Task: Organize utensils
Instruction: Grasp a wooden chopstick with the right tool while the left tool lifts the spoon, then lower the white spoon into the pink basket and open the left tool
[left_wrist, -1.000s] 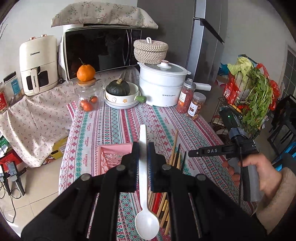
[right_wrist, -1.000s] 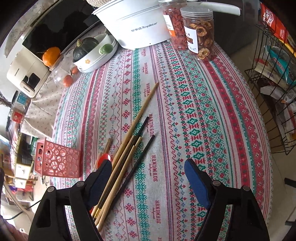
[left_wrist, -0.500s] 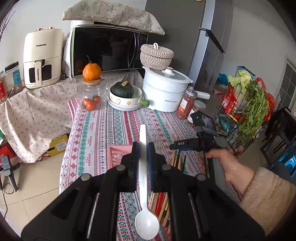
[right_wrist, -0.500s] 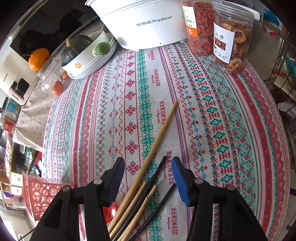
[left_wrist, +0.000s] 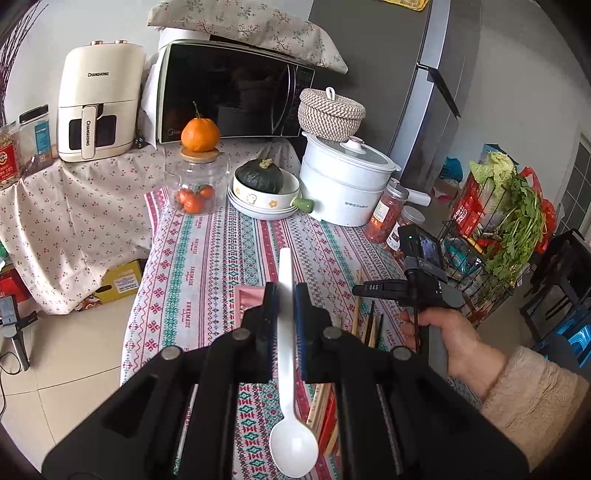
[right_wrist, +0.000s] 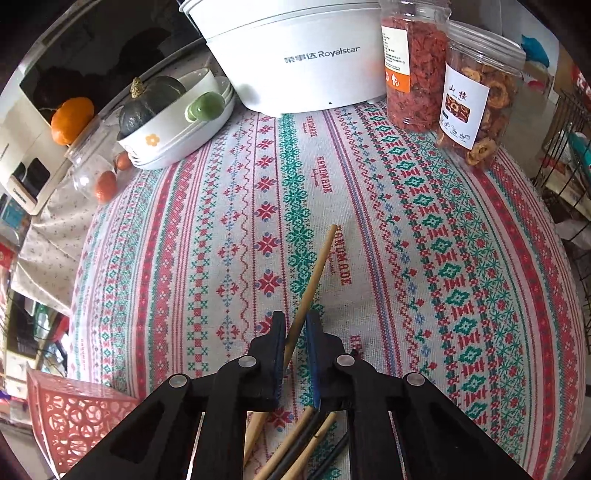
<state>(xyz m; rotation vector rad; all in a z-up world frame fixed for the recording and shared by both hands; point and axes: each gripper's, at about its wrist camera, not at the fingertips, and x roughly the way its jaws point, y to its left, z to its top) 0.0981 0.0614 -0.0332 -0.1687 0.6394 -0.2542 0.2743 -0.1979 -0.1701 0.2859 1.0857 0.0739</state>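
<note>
Left tongs (left_wrist: 285, 295): closed on my white spoon (left_wrist: 290, 402), gripping its handle about midway.
Spoon axis: runs along the tongs; handle end points far, toward the pot (left_wrist: 345, 184); bowl hangs near, below the pads, open face up.
Right tongs (right_wrist: 295, 332): jaws have just been closing, now clamped on one light chopstick (right_wrist: 314, 280).
Chopstick axis: slants from near left to far right; tip lies past the tongs, over the surface (right_wrist: 424, 229).
Other chopsticks (right_wrist: 314, 439): lying under the right tongs, near edge.
Basket (right_wrist: 74, 417): pink, near left on the surface, apart from both tongs.
</note>
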